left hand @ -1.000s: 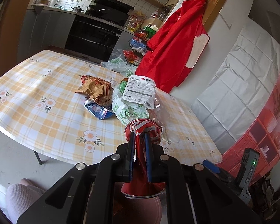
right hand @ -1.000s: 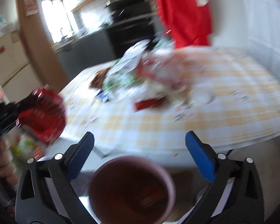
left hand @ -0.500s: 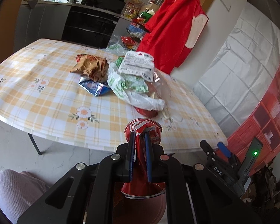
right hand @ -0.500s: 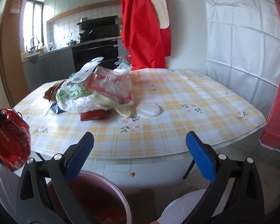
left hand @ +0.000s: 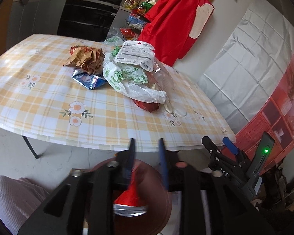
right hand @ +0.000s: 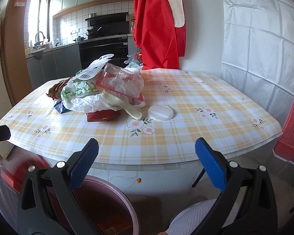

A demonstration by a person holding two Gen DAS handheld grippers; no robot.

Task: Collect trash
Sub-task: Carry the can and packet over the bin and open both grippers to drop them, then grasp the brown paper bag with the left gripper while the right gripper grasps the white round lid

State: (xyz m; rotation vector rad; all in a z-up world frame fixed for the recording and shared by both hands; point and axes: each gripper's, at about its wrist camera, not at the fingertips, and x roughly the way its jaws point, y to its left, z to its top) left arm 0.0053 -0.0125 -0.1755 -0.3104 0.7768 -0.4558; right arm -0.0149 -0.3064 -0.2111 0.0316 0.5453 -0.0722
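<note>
My left gripper (left hand: 146, 143) hangs over a pink bin (left hand: 160, 192) beside the table, and its jaws are opening. A crumpled red snack packet (left hand: 130, 201) has slipped below the fingers, blurred, over the bin's mouth; the pads no longer press on it. My right gripper (right hand: 147, 156) stands open and holds nothing, just in front of the table edge, with the bin (right hand: 115, 192) below its left finger. On the checked table (left hand: 49, 107) lies a trash pile: a white-green plastic bag (left hand: 127, 78), brown crumpled paper (left hand: 86, 58), a blue foil wrapper (left hand: 88, 79) and a red packet (left hand: 147, 105).
A round white lid (right hand: 161, 112) lies on the table right of the pile. A red garment (right hand: 158, 25) hangs on the wall behind. The person's knees in pale trousers (left hand: 13, 197) flank the bin. Kitchen counters and an oven stand at the back.
The left jaws have parted and the red packet, held tight before, has dropped from between them toward the bin. Both grippers have sunk lower in front of the table edge.
</note>
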